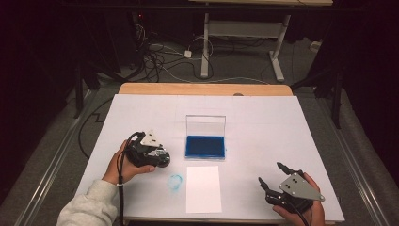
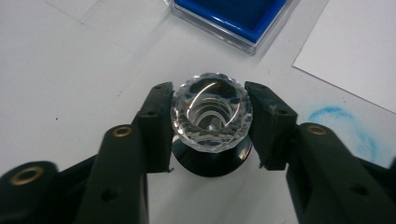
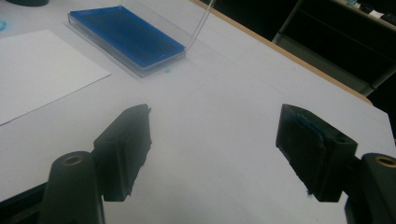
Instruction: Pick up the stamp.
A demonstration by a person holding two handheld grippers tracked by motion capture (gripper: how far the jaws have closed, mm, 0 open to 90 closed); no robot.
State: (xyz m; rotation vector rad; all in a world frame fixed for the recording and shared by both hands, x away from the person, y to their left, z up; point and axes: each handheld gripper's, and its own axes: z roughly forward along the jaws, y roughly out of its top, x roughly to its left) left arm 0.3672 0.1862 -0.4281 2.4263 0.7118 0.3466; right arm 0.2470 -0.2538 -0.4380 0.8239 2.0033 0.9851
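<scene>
- The stamp (image 2: 212,116) is clamped by its clear knob in the left gripper (image 2: 211,123), near the ink pad (image 1: 205,146), probably for inking.
- The right gripper (image 1: 275,176) is held wide open and empty, near right on the table (image 1: 282,127).

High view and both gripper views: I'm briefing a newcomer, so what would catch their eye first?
The open blue ink pad at the table's middle, clear lid upright. Then the faceted clear stamp knob clamped by the left gripper, beside a blue ring smudge left of the white paper sheet.

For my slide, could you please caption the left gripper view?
Left tongs shut on a clear faceted stamp knob, near the blue ink pad.
</scene>
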